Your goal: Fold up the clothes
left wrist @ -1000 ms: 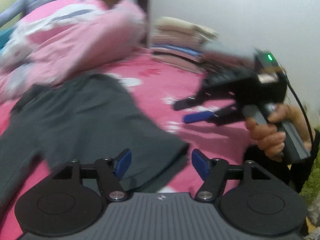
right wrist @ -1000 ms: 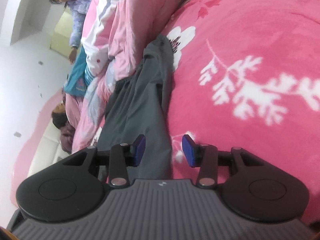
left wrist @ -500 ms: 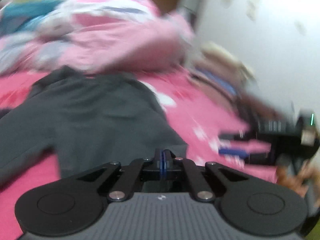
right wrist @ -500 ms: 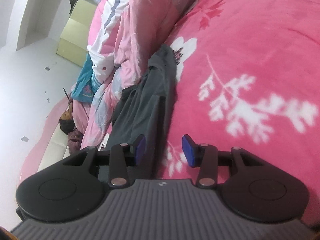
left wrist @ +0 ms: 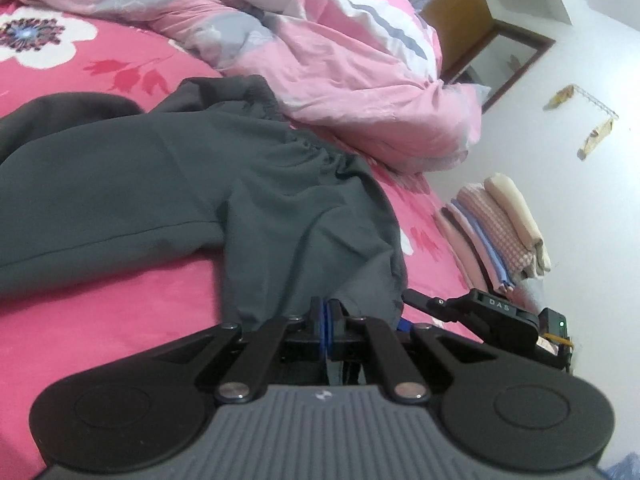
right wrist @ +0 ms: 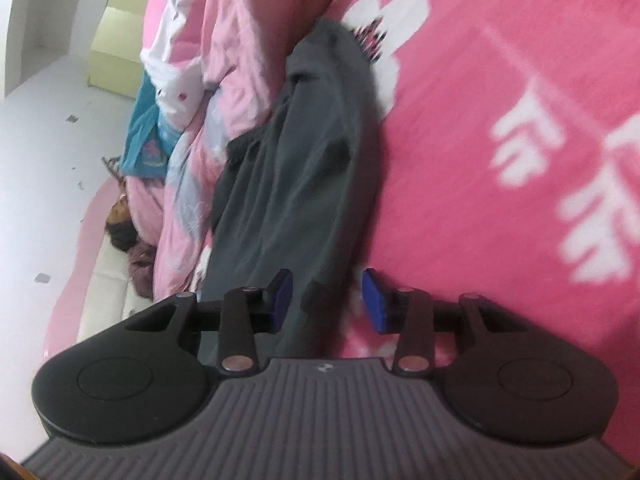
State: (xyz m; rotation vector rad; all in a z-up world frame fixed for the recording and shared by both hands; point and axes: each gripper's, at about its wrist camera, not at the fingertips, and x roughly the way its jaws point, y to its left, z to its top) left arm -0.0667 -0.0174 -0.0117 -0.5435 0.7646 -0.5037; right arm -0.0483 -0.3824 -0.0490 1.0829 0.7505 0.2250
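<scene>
Gripping now, left wrist view: the left gripper (left wrist: 327,320), low in the middle of the frame, has its jaws closed on the near hem of the grey shorts (left wrist: 200,184).
Shorts, left wrist view: they lie spread on the pink bedsheet (left wrist: 100,320), from the left edge to the centre; the gathered waistband touches the pink duvet (left wrist: 340,60) in the upper part.
Other tool, left wrist view: the right gripper (left wrist: 408,322) shows at lower right, just beside the same hem.
Background, left wrist view: a stack of folded cloth (left wrist: 500,232) stands at the right, against the wall.
Claw, right wrist view: the right gripper (right wrist: 326,300) is closing its jaws; the grey cloth edge is between the blue pads (right wrist: 374,300), but they do not press it yet.
Shorts, right wrist view: the shorts (right wrist: 300,168) run from bottom centre up to the duvet (right wrist: 240,40).
Advice for the step: I judge that the right pads should catch the cloth edge fully, at the same depth as the left ones.
Advice for the lift: both corners should rise together and level, so that the fold stays straight.
</scene>
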